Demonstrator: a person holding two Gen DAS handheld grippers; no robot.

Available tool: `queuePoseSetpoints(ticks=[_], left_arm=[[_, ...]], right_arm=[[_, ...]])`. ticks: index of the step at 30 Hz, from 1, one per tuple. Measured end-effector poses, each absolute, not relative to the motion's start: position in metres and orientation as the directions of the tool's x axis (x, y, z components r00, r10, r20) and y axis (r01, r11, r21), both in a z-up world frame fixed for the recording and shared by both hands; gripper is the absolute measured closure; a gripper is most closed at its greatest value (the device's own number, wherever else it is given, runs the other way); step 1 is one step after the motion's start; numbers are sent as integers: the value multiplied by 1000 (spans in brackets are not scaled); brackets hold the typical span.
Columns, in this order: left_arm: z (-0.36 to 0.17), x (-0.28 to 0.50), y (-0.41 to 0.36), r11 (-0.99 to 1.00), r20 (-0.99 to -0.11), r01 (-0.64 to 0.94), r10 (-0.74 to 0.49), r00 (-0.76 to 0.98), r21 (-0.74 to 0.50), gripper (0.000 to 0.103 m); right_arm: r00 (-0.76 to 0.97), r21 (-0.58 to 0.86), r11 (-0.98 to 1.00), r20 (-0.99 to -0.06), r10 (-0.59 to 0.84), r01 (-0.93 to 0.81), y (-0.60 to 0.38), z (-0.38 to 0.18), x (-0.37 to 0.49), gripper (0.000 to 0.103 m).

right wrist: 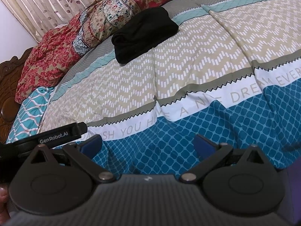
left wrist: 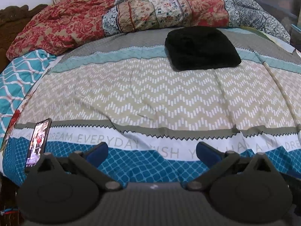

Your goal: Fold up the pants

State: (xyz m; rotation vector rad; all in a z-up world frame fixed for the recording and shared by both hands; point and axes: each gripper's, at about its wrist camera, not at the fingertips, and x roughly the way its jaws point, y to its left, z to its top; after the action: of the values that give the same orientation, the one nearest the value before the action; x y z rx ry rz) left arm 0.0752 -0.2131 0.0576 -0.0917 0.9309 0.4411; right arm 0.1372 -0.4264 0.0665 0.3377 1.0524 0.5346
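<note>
Left wrist view shows the bed (left wrist: 150, 94) under a patterned quilt, a red floral blanket (left wrist: 75, 24) heaped at its far side. The black pants (left wrist: 201, 49) lie folded just before it. A phone (left wrist: 38, 143) lies near left. Both the left gripper (left wrist: 150, 150) and right gripper (right wrist: 147, 143) hold jaws spread, empty.

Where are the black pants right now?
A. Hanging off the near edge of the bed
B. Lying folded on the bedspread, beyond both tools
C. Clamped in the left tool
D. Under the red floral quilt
B: the black pants lie as a folded bundle on the bedspread, with the left tool and right tool both open and empty near the bed's front edge.
</note>
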Motion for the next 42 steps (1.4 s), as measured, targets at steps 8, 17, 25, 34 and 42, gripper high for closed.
queuePoseSetpoints(ticks=[8, 17, 25, 34, 42], left_arm=[[52, 76, -214, 909, -807, -393, 334, 487, 139, 0], [46, 78, -213, 910, -827, -390, 327, 458, 143, 0], [41, 79, -209, 901, -846, -415, 317, 428, 128, 0], [40, 80, -211, 908, -857, -404, 292, 424, 110, 0], [41, 80, -212, 906, -853, -406, 300, 426, 115, 0]], right_arm=[[383, 507, 825, -731, 565, -249, -426, 65, 137, 0], [430, 477, 840, -721, 543, -259, -427, 70, 134, 0], [465, 435, 848, -709, 529, -302, -424, 74, 134, 0], [470, 432, 852, -711, 523, -294, -422, 74, 135, 0], [470, 434, 852, -711, 524, -293, -422, 74, 135, 0]])
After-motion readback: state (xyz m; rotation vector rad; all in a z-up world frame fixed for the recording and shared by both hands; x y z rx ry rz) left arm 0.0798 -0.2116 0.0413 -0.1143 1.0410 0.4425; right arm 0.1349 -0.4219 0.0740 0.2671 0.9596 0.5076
